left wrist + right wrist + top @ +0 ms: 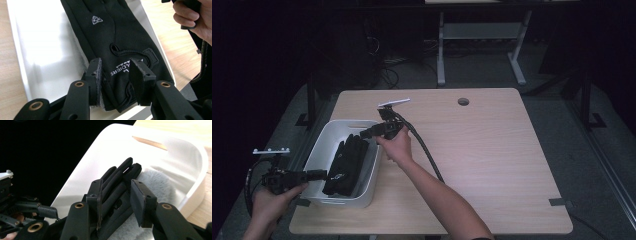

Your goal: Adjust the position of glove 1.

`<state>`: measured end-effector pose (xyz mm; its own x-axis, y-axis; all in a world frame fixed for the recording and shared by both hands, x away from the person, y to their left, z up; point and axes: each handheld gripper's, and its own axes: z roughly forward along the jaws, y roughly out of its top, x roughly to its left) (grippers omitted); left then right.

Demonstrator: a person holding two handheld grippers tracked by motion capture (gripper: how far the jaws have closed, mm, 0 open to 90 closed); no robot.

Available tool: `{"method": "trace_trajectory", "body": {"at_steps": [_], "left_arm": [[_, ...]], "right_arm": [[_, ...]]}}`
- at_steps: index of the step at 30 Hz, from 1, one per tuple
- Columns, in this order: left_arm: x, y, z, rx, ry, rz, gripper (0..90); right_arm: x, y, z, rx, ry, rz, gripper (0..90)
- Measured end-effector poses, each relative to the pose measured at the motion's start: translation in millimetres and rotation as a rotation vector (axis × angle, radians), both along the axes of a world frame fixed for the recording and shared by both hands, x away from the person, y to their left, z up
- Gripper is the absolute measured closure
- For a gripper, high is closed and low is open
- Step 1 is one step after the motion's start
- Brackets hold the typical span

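Left gripper [115, 75]: its 2 black jaws stand parted, 1 on each side of the cuff end of the black fabric glove [117, 37]. Cannot tell whether the pads press the cloth; a gap shows at the right pad. White lettering and a small white emblem are visible on the glove's back.

Right gripper [116, 200]: jaws parted above the glove's finger end [120, 177]; the black glove fingers run up between them, not pinched. Pale grey fleece lining [155, 182] lies just beside and under those fingers.

The glove lies inside the white rectangular plastic bin [319, 150], lengthwise, cuff toward the near end, fingers toward the far end. High view: the left gripper [314, 175] comes in at the bin's near-left wall, the right gripper [371, 132] over its far-right rim.

The bin sits on the left part of the light wooden table [492, 165]. The right hand [397, 147] holds its gripper, black cable [427, 155] trailing across the tabletop.
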<state>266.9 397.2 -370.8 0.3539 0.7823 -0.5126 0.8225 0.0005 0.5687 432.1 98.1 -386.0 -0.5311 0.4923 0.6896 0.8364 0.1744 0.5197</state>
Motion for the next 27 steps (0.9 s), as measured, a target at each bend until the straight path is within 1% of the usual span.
{"method": "trace_trajectory", "body": {"at_steps": [2, 5, 7, 9, 12, 14, 15, 16, 17, 21, 22, 23, 26, 27], "left_arm": [[0.1, -1.8, 1.6, 0.003, -0.002, -0.006, 62.5], [0.6, -4.6, 3.0, 0.005, -0.010, -0.009, 62.4], [2.1, -9.1, 5.1, 0.005, -0.013, -0.023, 61.8], [2.6, -10.8, 5.6, 0.001, -0.016, -0.023, 61.2], [5.3, -18.8, 8.2, -0.005, -0.019, -0.033, 60.7], [6.7, -22.1, 9.9, -0.011, -0.018, -0.050, 60.6], [7.1, -24.7, 10.9, -0.012, -0.014, -0.055, 60.9], [7.3, -27.0, 12.3, -0.011, -0.015, -0.061, 61.0], [7.6, -28.9, 13.8, -0.005, -0.018, -0.070, 61.0], [8.7, -35.8, 19.2, -0.011, -0.029, -0.075, 60.1], [10.1, -40.0, 22.5, -0.010, -0.039, -0.082, 59.6], [10.1, -40.0, 22.5, -0.010, -0.039, -0.082, 59.1], [14.1, -48.1, 27.4, -0.018, -0.038, -0.082, 58.6], [14.1, -48.1, 27.4, -0.018, -0.038, -0.082, 57.7]], "right_arm": [[0.4, -3.5, 2.7, 0.003, -0.008, -0.005, 60.4], [0.7, -7.2, 4.9, 0.010, -0.006, -0.008, 59.7], [0.3, -12.0, 7.6, 0.011, -0.016, -0.005, 58.0], [-0.4, -15.7, 9.5, 0.017, -0.022, -0.005, 57.8], [-0.4, -22.0, 11.7, 0.028, -0.024, -0.005, 57.4], [-0.8, -26.0, 13.1, 0.044, -0.020, -0.007, 56.9], [-1.1, -27.8, 13.8, 0.045, -0.021, -0.009, 56.5], [-1.3, -29.8, 14.5, 0.046, -0.026, -0.008, 56.5], [-1.7, -31.4, 16.0, 0.054, -0.019, -0.010, 56.2], [-2.0, -37.4, 18.9, 0.065, -0.029, -0.009, 55.3], [-2.6, -41.9, 21.6, 0.074, -0.030, -0.013, 54.7], [-2.7, -44.5, 22.6, 0.079, -0.034, -0.015, 54.4], [-2.6, -53.3, 25.1, 0.089, -0.041, -0.024, 53.1], [-2.6, -53.3, 25.1, 0.089, -0.041, -0.024, 53.1]]}}
